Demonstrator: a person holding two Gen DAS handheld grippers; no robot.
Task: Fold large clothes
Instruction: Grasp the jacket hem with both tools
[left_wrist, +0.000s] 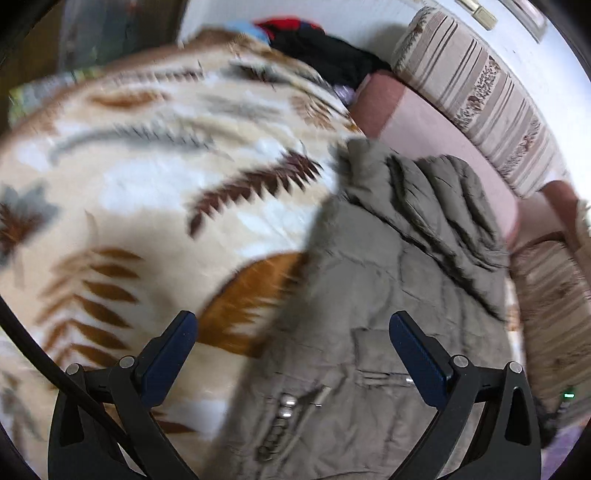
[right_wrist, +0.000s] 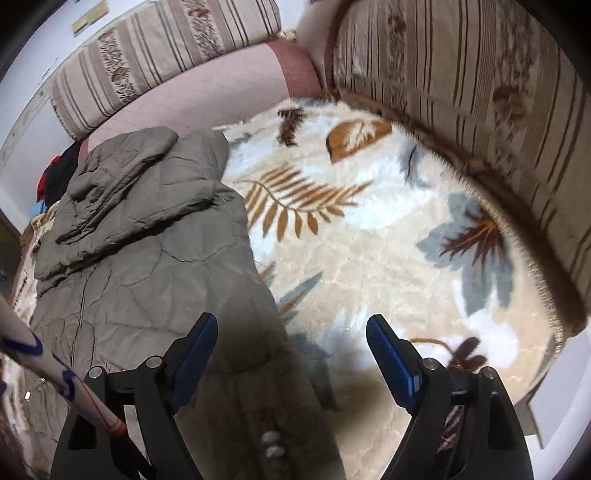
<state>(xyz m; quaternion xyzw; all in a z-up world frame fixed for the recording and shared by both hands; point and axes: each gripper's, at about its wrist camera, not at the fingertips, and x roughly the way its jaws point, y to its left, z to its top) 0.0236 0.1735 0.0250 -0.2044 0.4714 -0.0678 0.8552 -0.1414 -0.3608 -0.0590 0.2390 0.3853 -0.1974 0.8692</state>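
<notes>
— Firstly, item 1: what do we list, and where does it lie?

— We list 1 olive-grey padded jacket (right_wrist: 147, 236), laid flat on the leaf-patterned fleece blanket (right_wrist: 369, 236) that covers the sofa seat. A sleeve (right_wrist: 122, 173) is folded across its upper part. Its far end reaches toward the pink seat cushion (right_wrist: 207, 96); snap fasteners (left_wrist: 286, 404) and a pocket flap (left_wrist: 380, 373) show at the near end in the left wrist view.

— Handling notes?

— We judge it soft, bulky and springy, light for its volume, with a smooth shell that may slip. A shallow pinch would likely take only the outer layer, so we would take hold at the near hem corners or along a side seam, biting deep through all layers.

— Item 2, the tongs?

— We record the left gripper (left_wrist: 291, 354) with jaws wide apart, hovering over the jacket's near end; the jacket's edge runs between its fingers, nothing clamped. We record the right gripper (right_wrist: 291, 350) likewise spread wide, straddling the jacket's right edge, 1 finger over fabric and 1 over blanket, holding nothing. Contact with the cloth we cannot tell.

— Other entries?

— Striped back cushions (right_wrist: 461, 92) and a dark clothes pile (left_wrist: 325, 48) well apart.
</notes>
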